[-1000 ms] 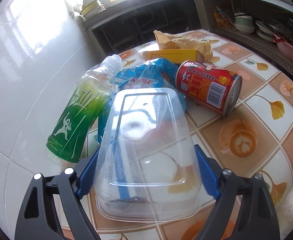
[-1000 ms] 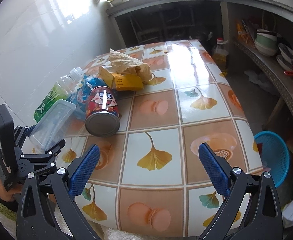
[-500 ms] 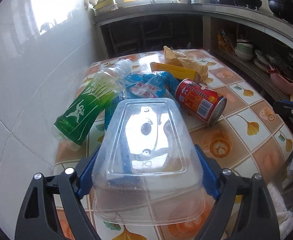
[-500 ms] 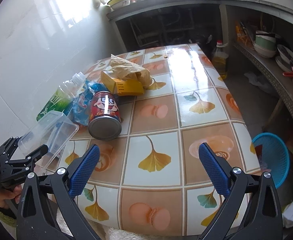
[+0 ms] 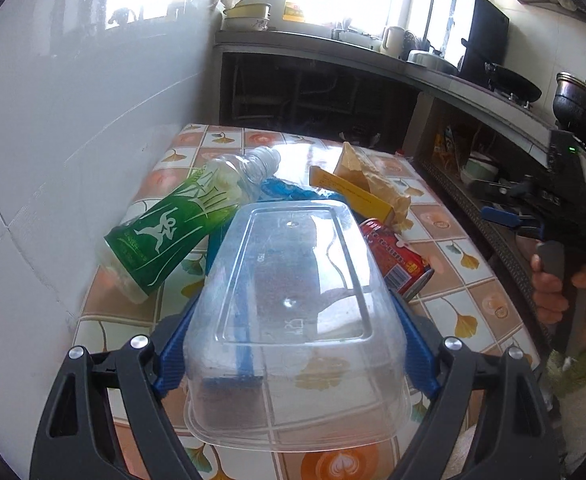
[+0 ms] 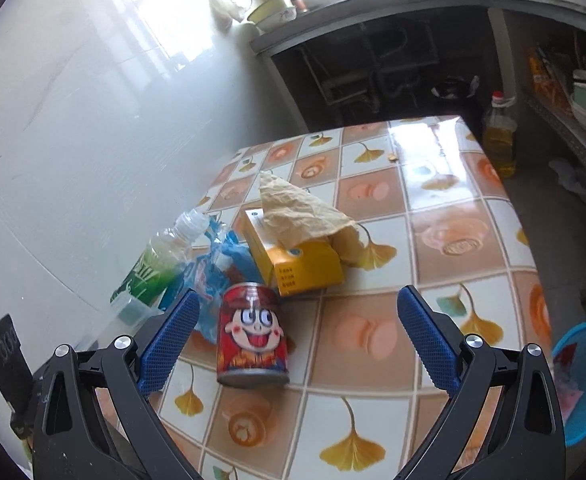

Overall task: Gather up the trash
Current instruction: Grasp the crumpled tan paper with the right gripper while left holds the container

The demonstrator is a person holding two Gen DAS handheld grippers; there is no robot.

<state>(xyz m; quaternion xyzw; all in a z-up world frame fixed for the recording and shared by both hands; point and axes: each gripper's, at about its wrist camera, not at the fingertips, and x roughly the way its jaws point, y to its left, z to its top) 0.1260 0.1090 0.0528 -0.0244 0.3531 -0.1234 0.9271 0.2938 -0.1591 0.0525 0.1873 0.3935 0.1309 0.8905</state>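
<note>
With our left claw [image 5: 293, 344] clamped wide on the flimsy clear plastic tub [image 5: 293, 320] and our right claw [image 6: 297, 340] gaping empty near the red cartoon can [image 6: 253, 338], we risk the tub buckling and slipping free.

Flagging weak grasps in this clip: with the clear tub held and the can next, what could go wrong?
The left gripper clamps the thin clear tub by its flared walls; it may flex and slip out. The open right gripper faces the red can, which lies on its side and could roll if nudged.

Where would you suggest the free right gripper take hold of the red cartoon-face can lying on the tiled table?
Grip the red cartoon-face can across its round side wall, coming from above. It lies on its side, end toward the right gripper, whose open jaws already straddle it.
</note>
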